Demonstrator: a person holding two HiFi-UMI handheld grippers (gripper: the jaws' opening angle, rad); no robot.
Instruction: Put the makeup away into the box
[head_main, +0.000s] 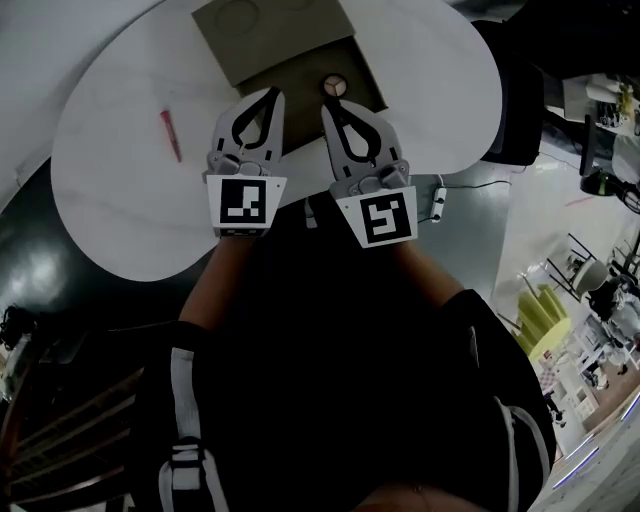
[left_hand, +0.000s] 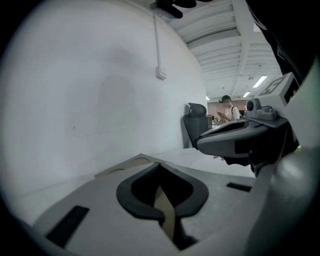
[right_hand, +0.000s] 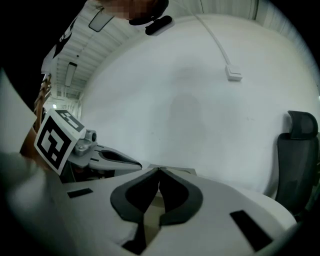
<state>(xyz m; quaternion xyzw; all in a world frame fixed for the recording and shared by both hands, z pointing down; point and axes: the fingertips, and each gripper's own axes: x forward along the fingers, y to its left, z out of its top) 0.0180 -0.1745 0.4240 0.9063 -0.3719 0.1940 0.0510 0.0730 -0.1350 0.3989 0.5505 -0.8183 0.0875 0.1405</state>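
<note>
Nearest the person, over the counter's near edge, the left tool and right tool hang side by side, jaws shut, both empty. Left of them, closer to the left tool, a red makeup pencil lies on the white counter, pointing near to far. Just beyond both tools stands the cardboard box, with nothing in the way.

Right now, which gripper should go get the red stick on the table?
Left, probably. The red stick lies on the table nearer the left gripper; the right gripper would have to cross over it. Both are shut and empty.
</note>
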